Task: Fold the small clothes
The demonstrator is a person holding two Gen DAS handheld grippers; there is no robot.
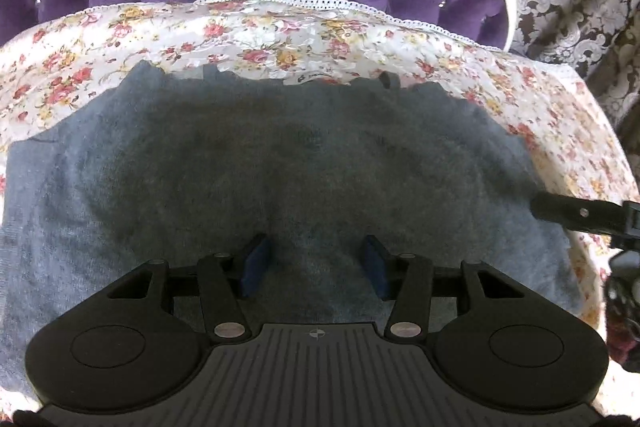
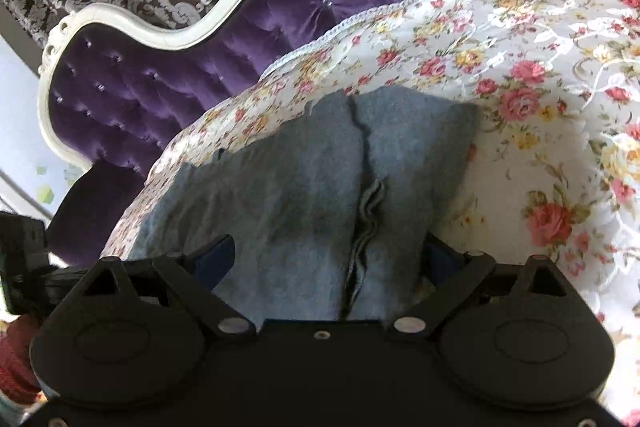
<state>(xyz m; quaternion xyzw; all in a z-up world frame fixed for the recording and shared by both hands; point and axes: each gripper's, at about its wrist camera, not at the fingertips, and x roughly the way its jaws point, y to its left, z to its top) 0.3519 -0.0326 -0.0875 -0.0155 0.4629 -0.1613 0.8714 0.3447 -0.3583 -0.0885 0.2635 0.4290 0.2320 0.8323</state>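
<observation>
On the floral bedspread, both tools stand apart over grey knitwear; no legible writing.

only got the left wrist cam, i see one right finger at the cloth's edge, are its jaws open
observer: Yes. The right gripper stands wide open, with the cloth lying between its fingers; the pads don't look pressed on it.
operator: is the cloth flat there
observer: No. A puckered fold edge runs down the cloth between the fingers, nearer the right-hand one in that view.
</observation>
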